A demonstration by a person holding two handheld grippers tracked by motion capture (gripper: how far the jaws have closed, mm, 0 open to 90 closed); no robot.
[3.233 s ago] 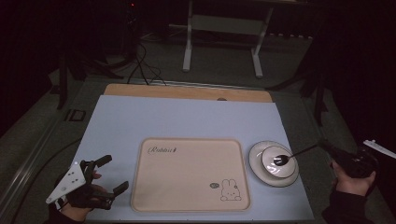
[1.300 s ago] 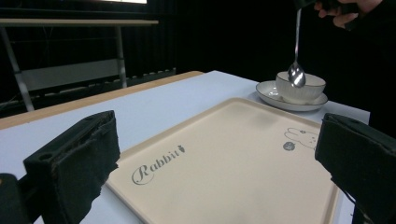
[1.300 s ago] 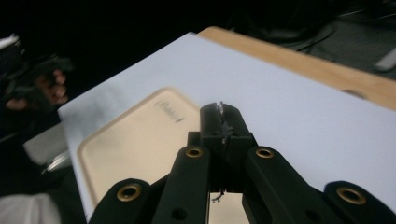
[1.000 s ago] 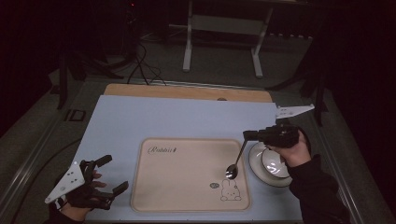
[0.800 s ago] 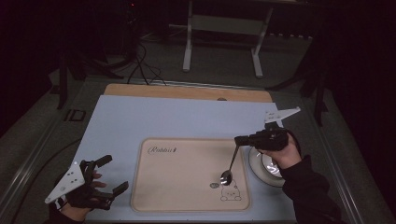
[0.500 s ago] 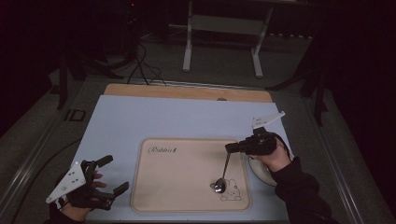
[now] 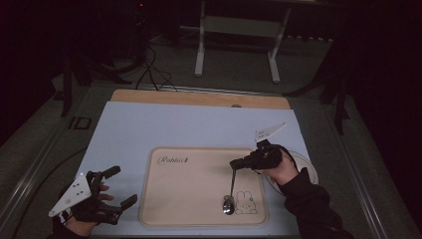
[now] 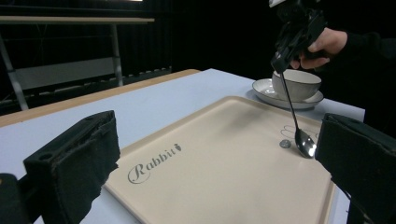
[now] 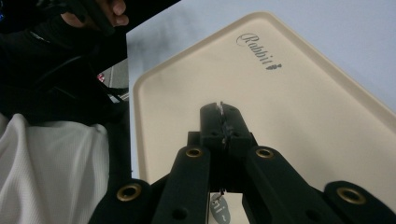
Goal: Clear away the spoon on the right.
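The right gripper (image 7: pixel 238 164) has its jaws pinched tight on the top of a spoon (image 7: pixel 230 191) handle; in the right gripper view (image 9: pixel 221 122) the thin metal sits squeezed between the two black pads. The spoon hangs nearly upright, slightly tilted, with its bowl down at the beige tray (image 7: pixel 199 185), just left of the little rabbit drawing (image 7: pixel 246 203) near the tray's near right corner. From the left gripper view the spoon's bowl (image 8: pixel 304 142) looks to be touching the tray, or all but; I can't quite tell at that angle. Just right of the tray a bowl on a saucer (image 8: pixel 287 95) stands behind the person's right hand (image 7: pixel 278 167).

Over at the near left corner of the counter (image 7: pixel 174 127), the left gripper (image 7: pixel 119 186) rests low with its jaws wide apart and nothing between them, pointed across toward the tray. The tray carries the word "Rabbit" (image 7: pixel 172 160) at its far left.
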